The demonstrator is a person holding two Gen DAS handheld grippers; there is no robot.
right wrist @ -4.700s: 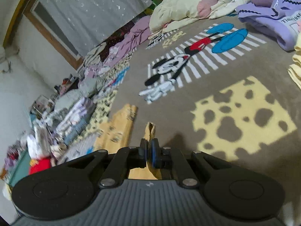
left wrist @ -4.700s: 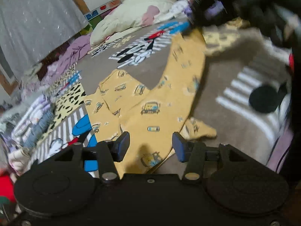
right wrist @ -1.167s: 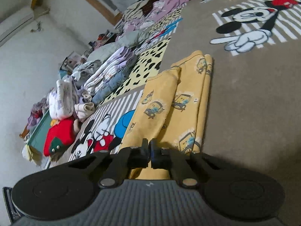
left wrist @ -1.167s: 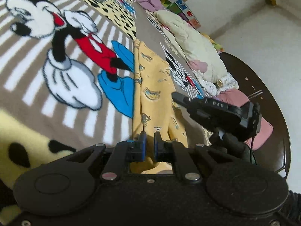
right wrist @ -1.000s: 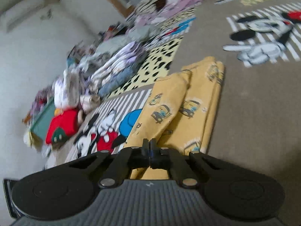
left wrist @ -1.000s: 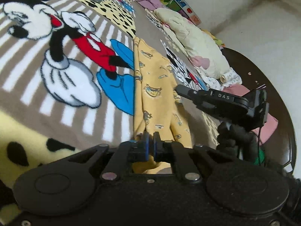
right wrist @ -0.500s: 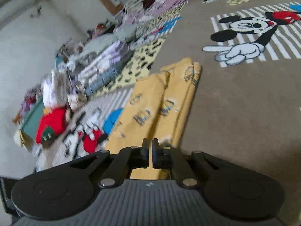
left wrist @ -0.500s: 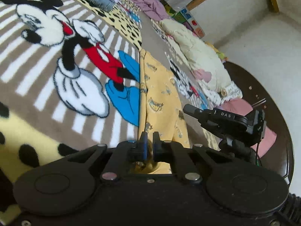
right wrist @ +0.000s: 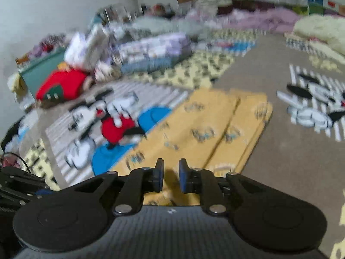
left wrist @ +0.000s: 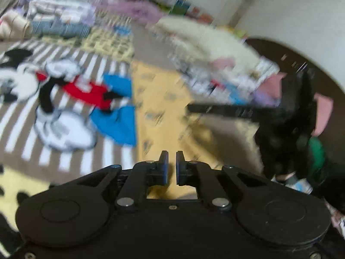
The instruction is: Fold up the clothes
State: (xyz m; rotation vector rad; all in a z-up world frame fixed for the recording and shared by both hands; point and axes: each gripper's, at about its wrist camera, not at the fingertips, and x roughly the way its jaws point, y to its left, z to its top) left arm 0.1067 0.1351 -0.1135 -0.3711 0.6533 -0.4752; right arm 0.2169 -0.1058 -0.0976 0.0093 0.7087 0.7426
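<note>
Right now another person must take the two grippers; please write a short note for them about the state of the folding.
Left gripper: jaws have just been opening, a narrow gap, nothing between them.
Right gripper: jaws have just been opening too, empty, a little wider.
Yellow garment: lies released on the cartoon blanket, folded lengthwise into a long strip, in front of both grippers.
Done: the lengthwise fold.
Left: probably fold the strip across its length, then put it with the folded pile at the back.

The right tongs, jaws just opening with nothing between them, hang over the folded yellow garment on the blanket.
</note>
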